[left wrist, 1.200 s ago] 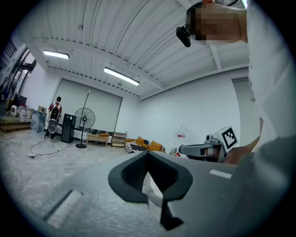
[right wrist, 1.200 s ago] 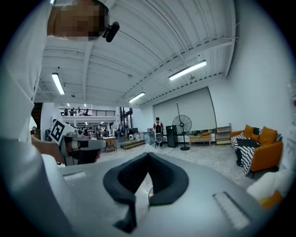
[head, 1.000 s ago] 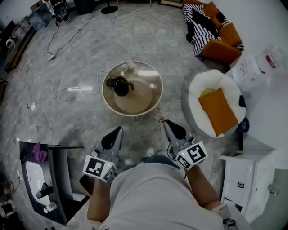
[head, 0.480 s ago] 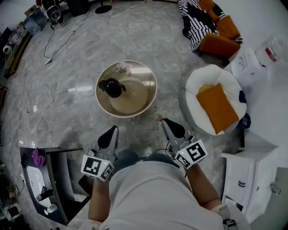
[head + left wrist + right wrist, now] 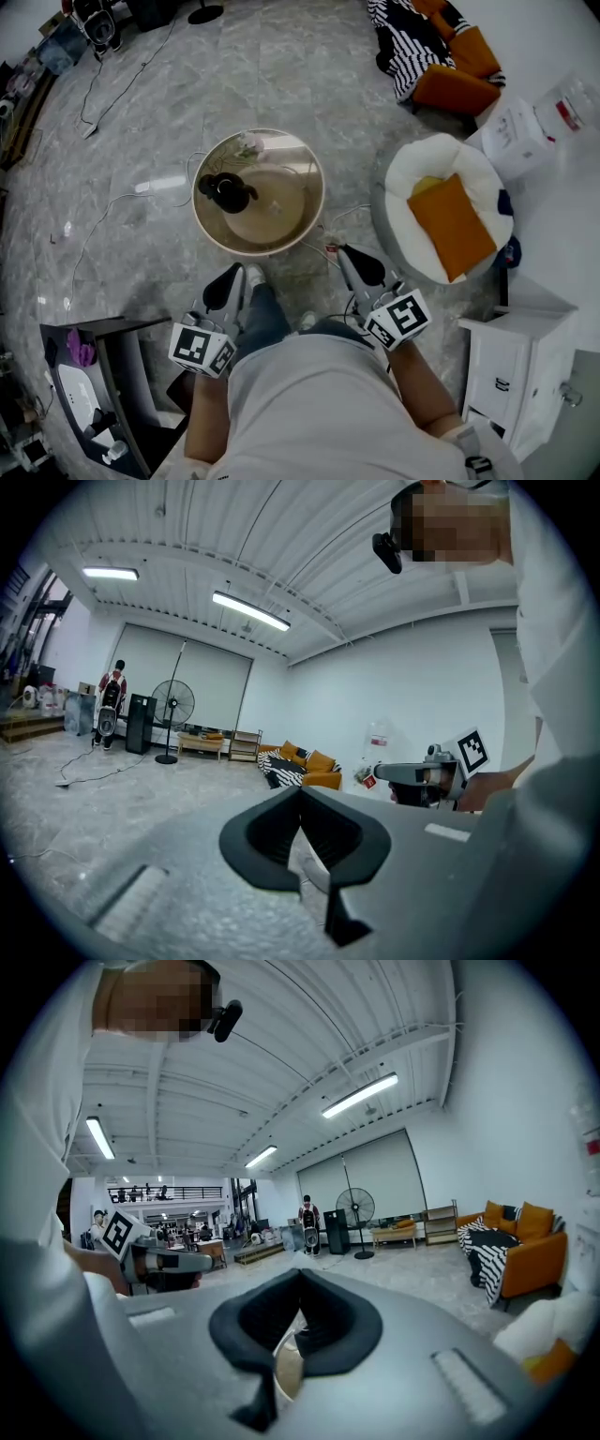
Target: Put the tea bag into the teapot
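A black teapot (image 5: 226,190) stands on the left part of a round glass table (image 5: 300,173), ahead of me on the floor. My right gripper (image 5: 339,254) is held low, short of the table's near right edge, with its jaws shut on a small red and white tea bag (image 5: 330,249) at the tip. The left gripper view shows that right gripper (image 5: 386,772) from the side, with the tea bag (image 5: 367,779) at its tip. My left gripper (image 5: 236,271) is held level with it, shut and holding nothing. Both grippers' own views show jaws pressed together: left gripper (image 5: 300,792) and right gripper (image 5: 300,1275).
A small pale plant (image 5: 249,142) sits at the table's far edge. A white round seat with an orange cushion (image 5: 454,221) stands to the right, and a white cabinet (image 5: 511,364) behind it. A dark desk (image 5: 89,361) is at lower left. Cables (image 5: 112,202) trail over the floor.
The table and teapot have slid slightly left and nearer in the view. The person's leg and shoe now show between the grippers. Both grippers keep their pose and stay shut.
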The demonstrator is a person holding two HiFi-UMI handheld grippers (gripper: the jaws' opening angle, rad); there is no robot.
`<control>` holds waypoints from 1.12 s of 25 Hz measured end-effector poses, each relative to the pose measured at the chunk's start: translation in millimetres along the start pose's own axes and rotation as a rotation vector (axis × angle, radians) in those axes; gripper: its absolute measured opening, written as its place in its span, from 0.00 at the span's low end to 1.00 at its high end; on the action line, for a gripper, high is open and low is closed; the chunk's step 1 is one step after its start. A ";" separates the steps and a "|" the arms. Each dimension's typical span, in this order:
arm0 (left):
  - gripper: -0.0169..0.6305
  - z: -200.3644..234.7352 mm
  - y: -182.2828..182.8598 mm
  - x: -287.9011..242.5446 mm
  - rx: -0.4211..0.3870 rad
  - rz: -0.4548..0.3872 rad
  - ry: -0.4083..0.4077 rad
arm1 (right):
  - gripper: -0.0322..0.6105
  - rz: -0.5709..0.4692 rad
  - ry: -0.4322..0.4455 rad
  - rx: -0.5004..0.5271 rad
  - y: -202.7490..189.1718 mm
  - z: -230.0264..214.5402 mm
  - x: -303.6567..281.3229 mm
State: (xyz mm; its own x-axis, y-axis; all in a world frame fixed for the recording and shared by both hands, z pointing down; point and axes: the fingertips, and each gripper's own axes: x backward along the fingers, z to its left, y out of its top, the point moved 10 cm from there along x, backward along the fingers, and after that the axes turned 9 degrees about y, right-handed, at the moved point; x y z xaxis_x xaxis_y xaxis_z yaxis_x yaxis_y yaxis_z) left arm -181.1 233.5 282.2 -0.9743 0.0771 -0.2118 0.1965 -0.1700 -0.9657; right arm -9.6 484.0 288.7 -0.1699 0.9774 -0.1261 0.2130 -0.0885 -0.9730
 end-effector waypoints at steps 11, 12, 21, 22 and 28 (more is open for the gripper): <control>0.04 117.9 13.8 -74.9 0.029 0.031 -0.072 | 0.05 0.059 -0.058 0.003 23.4 -24.0 -119.4; 0.04 129.6 16.6 -80.9 0.033 0.034 -0.076 | 0.05 0.062 -0.062 0.005 25.9 -25.0 -131.5; 0.04 220.8 26.0 -119.4 0.051 0.061 -0.096 | 0.05 0.088 -0.075 -0.014 34.1 -39.3 -231.2; 0.04 228.6 26.3 -121.2 0.057 0.069 -0.091 | 0.05 0.092 -0.072 -0.015 34.4 -40.8 -240.7; 0.04 252.9 20.7 -122.8 0.085 0.092 -0.052 | 0.05 0.131 -0.017 -0.021 35.5 -53.0 -282.1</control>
State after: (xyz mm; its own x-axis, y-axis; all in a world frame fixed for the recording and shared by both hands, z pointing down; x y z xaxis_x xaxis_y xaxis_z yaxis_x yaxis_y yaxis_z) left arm -85.3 -28.0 326.2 -0.9575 0.0072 -0.2884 0.2770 -0.2565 -0.9260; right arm 96.9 215.3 300.0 -0.1552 0.9543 -0.2554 0.2542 -0.2113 -0.9438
